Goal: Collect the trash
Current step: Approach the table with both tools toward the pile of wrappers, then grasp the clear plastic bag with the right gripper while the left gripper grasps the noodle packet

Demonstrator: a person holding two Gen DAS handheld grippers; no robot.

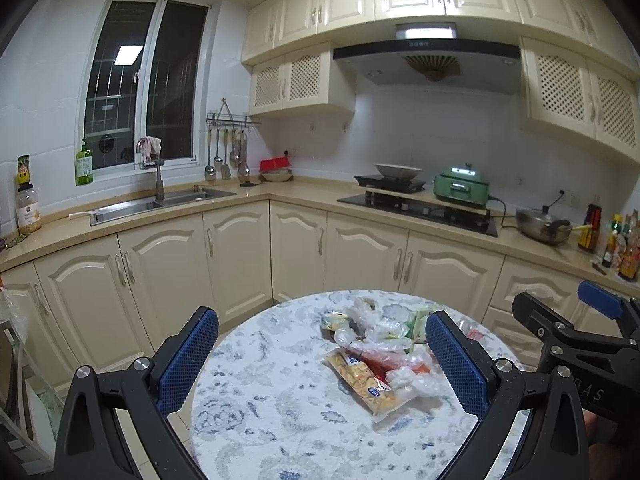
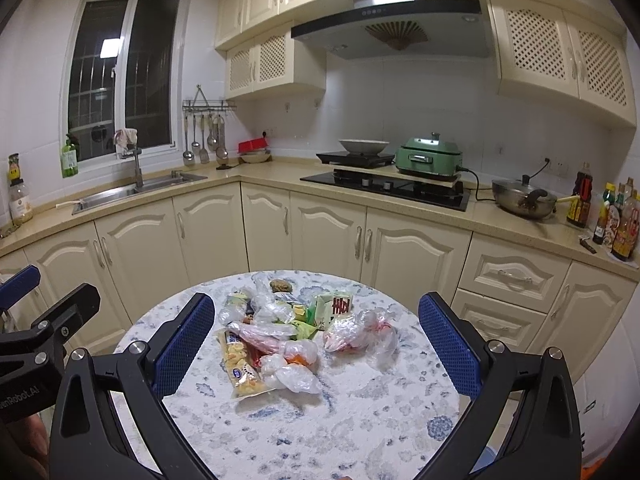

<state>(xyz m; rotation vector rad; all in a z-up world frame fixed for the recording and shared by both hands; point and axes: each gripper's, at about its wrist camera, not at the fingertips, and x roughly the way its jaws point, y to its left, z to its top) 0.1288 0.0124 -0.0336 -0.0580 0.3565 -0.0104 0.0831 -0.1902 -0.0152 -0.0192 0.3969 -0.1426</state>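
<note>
Trash pile of crumpled clear plastic bags and snack wrappers (image 2: 280, 336) lies on the round table with the blue-and-white floral cloth (image 2: 360, 420), toward the table's far half, nearer the cabinets. Landmark for all positions: the table.

- Yellow clear-fronted snack packet with a blue label (image 2: 242, 368) lies flat at the near-left edge of the pile, touching a knotted clear bag with orange contents (image 2: 294, 360).
- Crumpled clear bag with red contents (image 2: 360, 338) sits just to the right of the main heap, on the cloth.
- Green-and-white carton with red print (image 2: 334, 308) lies behind that bag, toward the table's far side.
- Small brown lump (image 2: 281, 285) rests at the far rim, just beyond the pile.

Left gripper (image 1: 322, 360): black frame, blue textured pads spread wide, nothing between them; held above the table's near-left side, with the pile showing beside its right pad.
Right gripper (image 2: 316, 344): same build, pads likewise spread wide and empty; held above the table's near side, the pile framed between its fingers but not touched.

Beyond the table: cream lower cabinets (image 2: 332, 236) in an L, steel sink (image 2: 120, 192) under the dark window, black hob (image 2: 384, 188) carrying a green lidded electric cooker (image 2: 430, 156), steel wok (image 2: 522, 198) further right.
</note>
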